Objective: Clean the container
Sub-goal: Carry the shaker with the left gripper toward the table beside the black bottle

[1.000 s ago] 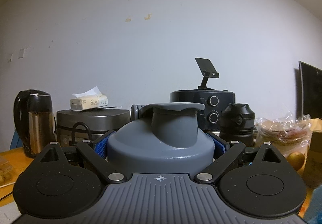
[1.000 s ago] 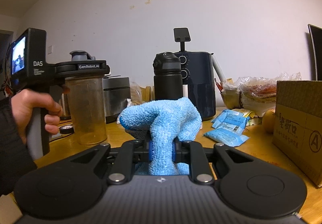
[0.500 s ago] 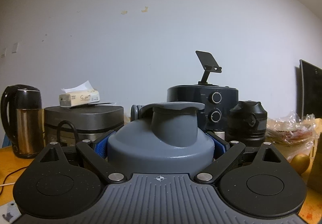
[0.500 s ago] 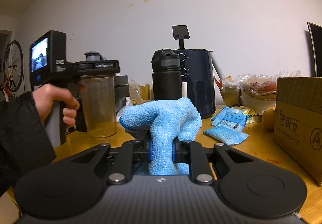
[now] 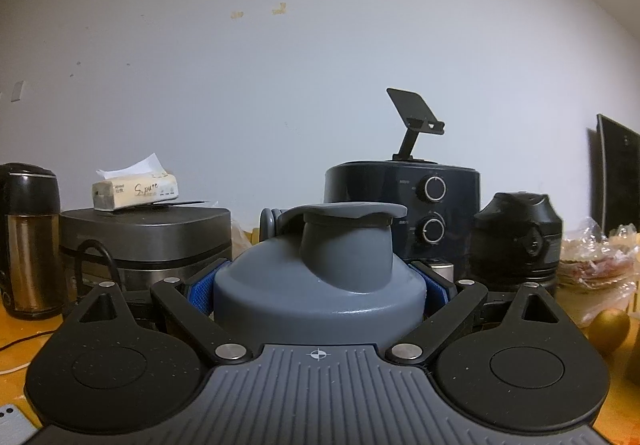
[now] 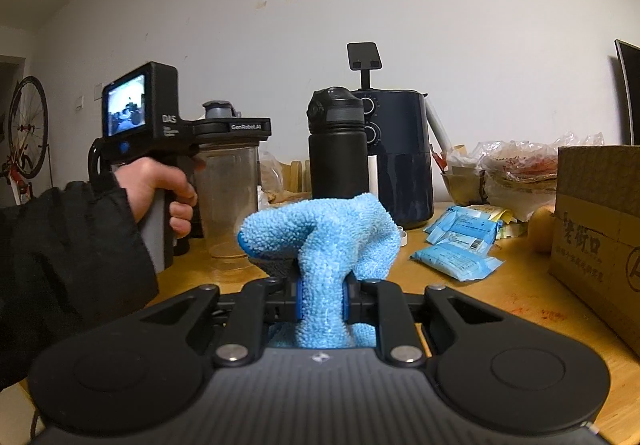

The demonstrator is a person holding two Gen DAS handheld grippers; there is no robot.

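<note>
Right now your left tongs [image 5: 319, 287] are closed around the grey domed lid of the clear plastic shaker bottle [image 6: 229, 201], their blue pads pressed against both sides of the lid. From the right wrist view the bottle stands upright under your left hand [image 6: 160, 189], toward the left side of the wooden surface [image 6: 492, 297]; whether its base touches the wood you cannot tell. Your right tongs [image 6: 322, 303] are clamped narrow on a fluffy light-blue microfibre cloth [image 6: 320, 241], which bunches up above the blue pads and sits apart from the bottle. Behind the cloth stand a tall black flask [image 6: 338, 149] and a dark navy air fryer [image 6: 404, 161]. Blue wipe packets [image 6: 456, 245] lie near a brown cardboard box [image 6: 596, 225] at the right edge.
</note>
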